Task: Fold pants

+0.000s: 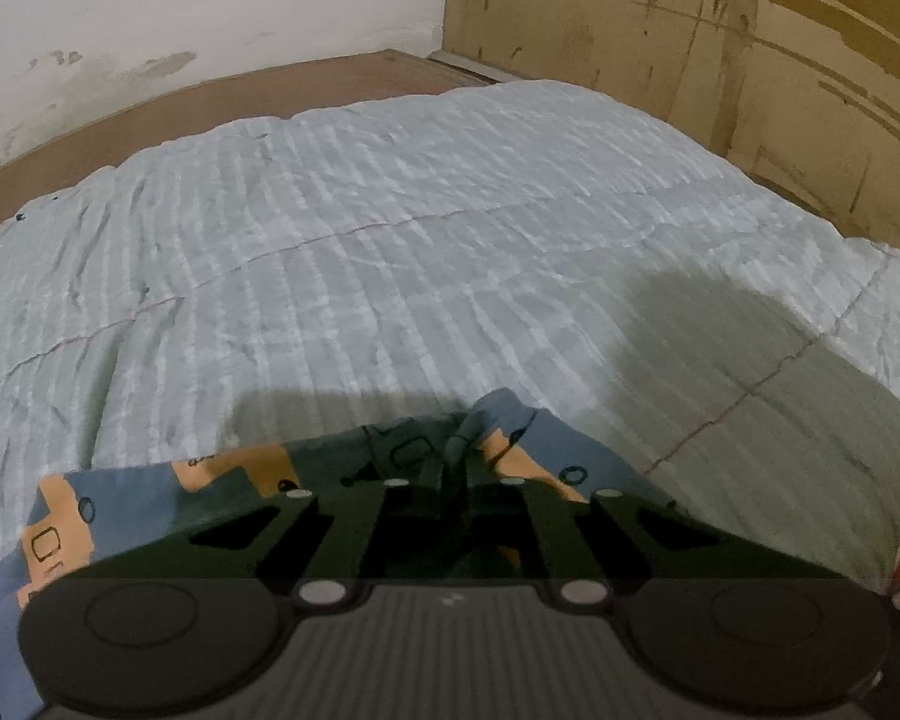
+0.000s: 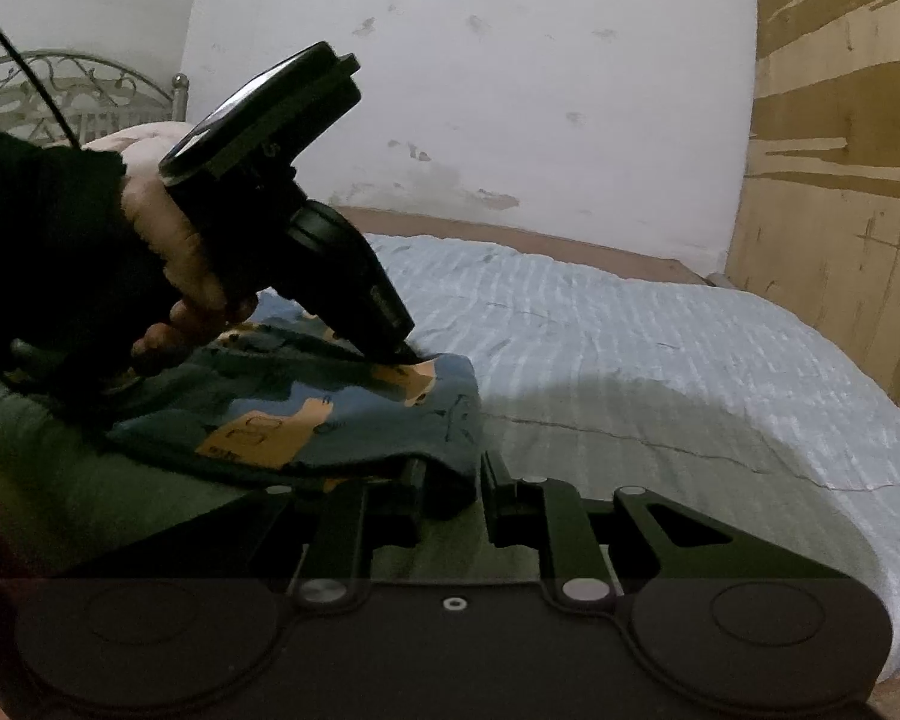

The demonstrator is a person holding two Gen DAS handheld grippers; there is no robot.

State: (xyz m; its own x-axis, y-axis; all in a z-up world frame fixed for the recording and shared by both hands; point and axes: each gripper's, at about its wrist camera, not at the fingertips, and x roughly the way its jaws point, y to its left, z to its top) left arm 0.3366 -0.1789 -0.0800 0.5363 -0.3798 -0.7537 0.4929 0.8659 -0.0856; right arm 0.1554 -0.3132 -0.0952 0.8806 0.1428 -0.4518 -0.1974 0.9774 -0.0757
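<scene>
The pants (image 2: 306,414) are blue with orange patches and black line drawings, lying bunched on the near part of a pale blue striped bedspread (image 2: 660,360). In the right wrist view my left gripper (image 2: 411,355) comes down from the left and is shut on the top fold of the pants. My right gripper (image 2: 450,474) is shut on the near edge of the pants. In the left wrist view the pants (image 1: 222,474) bunch up around the closed left gripper (image 1: 459,462) on the bedspread (image 1: 450,252).
A brown bed frame edge (image 1: 210,96) runs along the far side under a stained white wall (image 2: 510,90). A wooden panel (image 1: 720,48) stands at the right. A metal headboard (image 2: 72,90) shows at far left.
</scene>
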